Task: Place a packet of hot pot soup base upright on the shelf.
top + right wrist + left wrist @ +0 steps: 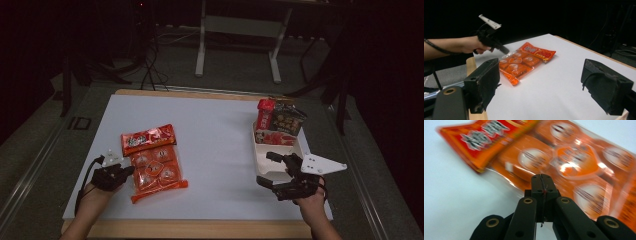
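An orange clear packet [156, 170] of several round snacks lies at the table's left, with a red packet [148, 138] overlapping its far end. My left gripper [130, 170] sits at the orange packet's left edge. In the left gripper view its jaws are shut together [541, 180] over the clear rim of the orange packet [574, 167]; whether they pinch the film I cannot tell. My right gripper [274, 172] stands open at the near end of a white tray [263, 150]. In the right gripper view its wide-apart jaws [541, 85] have nothing between them, and the left gripper [504, 49] touches the orange packet [515, 66] farther off.
The tray's far end holds upright snack packs: a red one [265, 114], a dark one [290, 120] and a red-and-white one [275, 137]. The white table top [215, 150] has a wooden rim. Beyond the table stand a metal frame [237, 30] and cables on the floor.
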`<action>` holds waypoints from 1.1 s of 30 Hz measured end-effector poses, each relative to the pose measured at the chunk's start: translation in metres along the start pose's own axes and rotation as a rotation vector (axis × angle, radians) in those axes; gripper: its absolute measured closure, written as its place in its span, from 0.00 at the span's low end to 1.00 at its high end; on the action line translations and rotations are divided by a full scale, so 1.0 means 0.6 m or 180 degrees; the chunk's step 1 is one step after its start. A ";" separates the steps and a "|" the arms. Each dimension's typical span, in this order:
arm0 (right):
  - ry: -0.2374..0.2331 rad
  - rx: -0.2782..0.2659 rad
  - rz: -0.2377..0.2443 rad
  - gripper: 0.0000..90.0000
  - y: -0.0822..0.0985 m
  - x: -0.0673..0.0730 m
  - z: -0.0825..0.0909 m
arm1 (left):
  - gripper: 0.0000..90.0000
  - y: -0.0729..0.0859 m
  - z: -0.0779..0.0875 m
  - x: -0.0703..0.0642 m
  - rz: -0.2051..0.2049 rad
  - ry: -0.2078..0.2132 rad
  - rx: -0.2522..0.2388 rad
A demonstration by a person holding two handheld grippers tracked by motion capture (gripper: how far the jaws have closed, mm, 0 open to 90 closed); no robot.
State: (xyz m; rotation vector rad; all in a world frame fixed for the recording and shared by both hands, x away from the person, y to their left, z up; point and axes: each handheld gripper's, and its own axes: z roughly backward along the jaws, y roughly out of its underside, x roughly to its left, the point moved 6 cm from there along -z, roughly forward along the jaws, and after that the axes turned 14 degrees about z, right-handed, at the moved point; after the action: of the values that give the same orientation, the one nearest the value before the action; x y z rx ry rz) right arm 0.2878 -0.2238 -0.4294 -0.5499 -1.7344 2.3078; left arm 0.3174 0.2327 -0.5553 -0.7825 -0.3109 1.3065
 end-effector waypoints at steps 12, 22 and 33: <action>0.0013 -0.0020 -0.0022 0.17 0.001 -0.003 0.006 | 1.00 -0.027 -0.052 0.037 0.0261 -0.0212 0.0179; 0.0003 0.0004 -0.0007 0.17 0.001 -0.001 0.002 | 1.00 -0.031 -0.061 0.007 0.0107 -0.0170 0.0196; -0.0003 -0.0019 -0.0029 0.17 0.001 -0.003 0.002 | 1.00 -0.043 -0.090 -0.067 -0.0106 0.0038 0.0296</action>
State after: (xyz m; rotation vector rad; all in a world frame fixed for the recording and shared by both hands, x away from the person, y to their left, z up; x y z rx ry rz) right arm 0.2890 -0.2256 -0.4297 -0.5407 -1.7410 2.2980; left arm 0.3592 0.1754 -0.5679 -0.7035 -0.2509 1.2755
